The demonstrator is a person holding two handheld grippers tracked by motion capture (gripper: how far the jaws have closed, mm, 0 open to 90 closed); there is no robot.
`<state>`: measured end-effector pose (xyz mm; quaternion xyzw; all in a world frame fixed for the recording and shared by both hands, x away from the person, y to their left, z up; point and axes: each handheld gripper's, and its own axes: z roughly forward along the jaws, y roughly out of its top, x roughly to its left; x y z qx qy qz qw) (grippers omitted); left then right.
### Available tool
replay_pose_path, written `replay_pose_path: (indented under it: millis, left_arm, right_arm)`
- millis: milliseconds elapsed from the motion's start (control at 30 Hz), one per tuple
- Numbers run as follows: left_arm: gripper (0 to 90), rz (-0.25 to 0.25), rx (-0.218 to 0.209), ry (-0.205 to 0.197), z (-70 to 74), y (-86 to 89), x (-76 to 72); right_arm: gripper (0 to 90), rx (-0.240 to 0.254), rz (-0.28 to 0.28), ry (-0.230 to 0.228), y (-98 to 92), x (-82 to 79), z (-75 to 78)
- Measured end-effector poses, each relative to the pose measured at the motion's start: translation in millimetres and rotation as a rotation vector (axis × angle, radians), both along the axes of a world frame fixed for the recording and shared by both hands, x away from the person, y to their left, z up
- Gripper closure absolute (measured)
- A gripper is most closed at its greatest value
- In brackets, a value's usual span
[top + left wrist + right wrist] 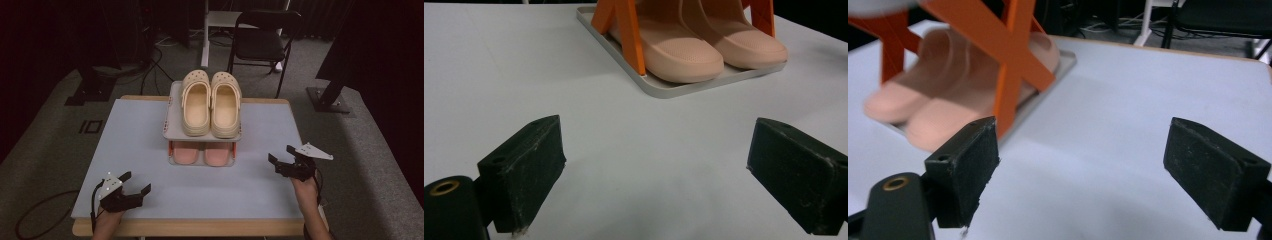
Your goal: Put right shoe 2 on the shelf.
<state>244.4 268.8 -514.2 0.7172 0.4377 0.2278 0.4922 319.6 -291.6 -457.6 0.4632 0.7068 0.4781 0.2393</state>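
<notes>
Left gripper (pixel 134 184) sits near the table's (pixel 135 140) front-left corner, jaws spread wide with nothing between them. Mid-table there's a small two-tier shoe rack (pixel 172 117): cream clogs (pixel 210 102) on the top shelf, pink slippers (pixel 202 152) on the bottom tray. Right gripper (pixel 281 155) hangs out front-right, also wide open and empty, well apart from the rack.

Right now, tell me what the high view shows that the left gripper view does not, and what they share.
High view alone: the pair of cream clogs on the grey top shelf of the rack, the black folding chair behind the table, and the right gripper, open.

Left gripper view alone: the rack's orange cross-braced leg up close.

Both: the pair of pink slippers on the grey bottom tray, the pale table top, and the left gripper, open.
</notes>
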Motion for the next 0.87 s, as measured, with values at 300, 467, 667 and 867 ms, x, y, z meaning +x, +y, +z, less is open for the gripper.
replay_pose_path:
  millis: [300, 467, 667, 867]
  left_arm:
    - [7.9, -0.004, -0.002, -0.001, -0.1, -0.8, -0.1]
    - [7.9, -0.007, 0.005, -0.004, 0.1, -0.4, -0.5]
    - [7.9, -0.006, 0.003, -0.006, 0.3, 0.0, -1.2]
    - [7.9, -0.006, 0.006, -0.009, 0.7, -0.1, -1.5]
  right_arm:
    - [13.9, -0.024, -0.012, 0.026, -5.3, -7.3, -25.1]
    - [13.9, -0.046, -0.023, 0.04, -4.4, -8.3, -38.0]
    - [14.0, -0.038, -0.039, 0.061, -7.8, -7.6, -47.9]
    - [14.0, -0.025, -0.039, 0.063, -9.7, -7.3, -50.1]
